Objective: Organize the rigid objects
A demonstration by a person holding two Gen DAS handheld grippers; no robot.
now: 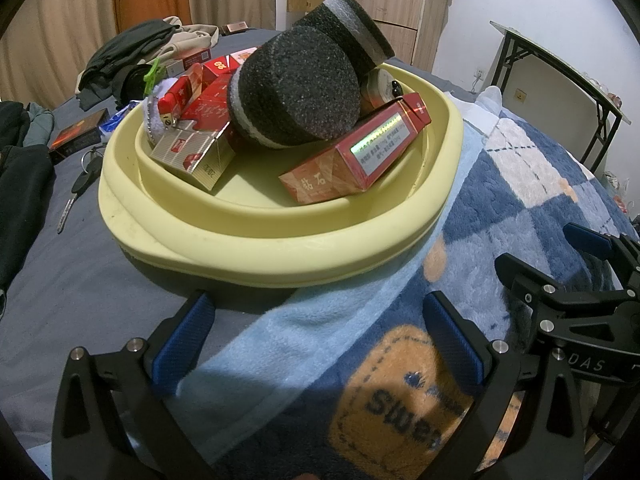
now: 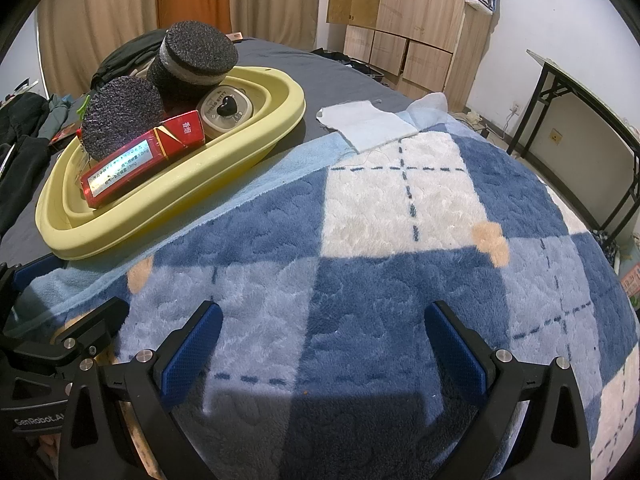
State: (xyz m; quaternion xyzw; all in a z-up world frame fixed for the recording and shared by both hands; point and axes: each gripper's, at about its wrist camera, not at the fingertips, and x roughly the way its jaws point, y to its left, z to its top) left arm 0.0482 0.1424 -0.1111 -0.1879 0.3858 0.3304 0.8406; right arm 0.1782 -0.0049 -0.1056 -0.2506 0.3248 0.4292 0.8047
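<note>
A pale yellow basin (image 1: 280, 256) (image 2: 168, 204) sits on the bed and holds two black foam cylinders (image 1: 296, 88) (image 2: 122, 116), several red cigarette boxes (image 1: 356, 156) (image 2: 136, 168), a gold box (image 1: 192, 152) and a small round beige case (image 2: 226, 110). My left gripper (image 1: 316, 340) stands open just in front of the basin, over the blanket's edge, holding nothing. My right gripper (image 2: 324, 348) is open above the blue checked blanket (image 2: 400, 240), to the right of the basin, and is empty. It shows at the right edge of the left wrist view (image 1: 576, 264).
On the grey sheet left of the basin lie keys (image 1: 78, 188), a dark box (image 1: 76, 136) and piled dark clothes (image 1: 128, 52). A white cloth (image 2: 364, 124) lies past the blanket. A folding table (image 2: 592, 112) stands at the right, wooden wardrobes (image 2: 404, 20) behind.
</note>
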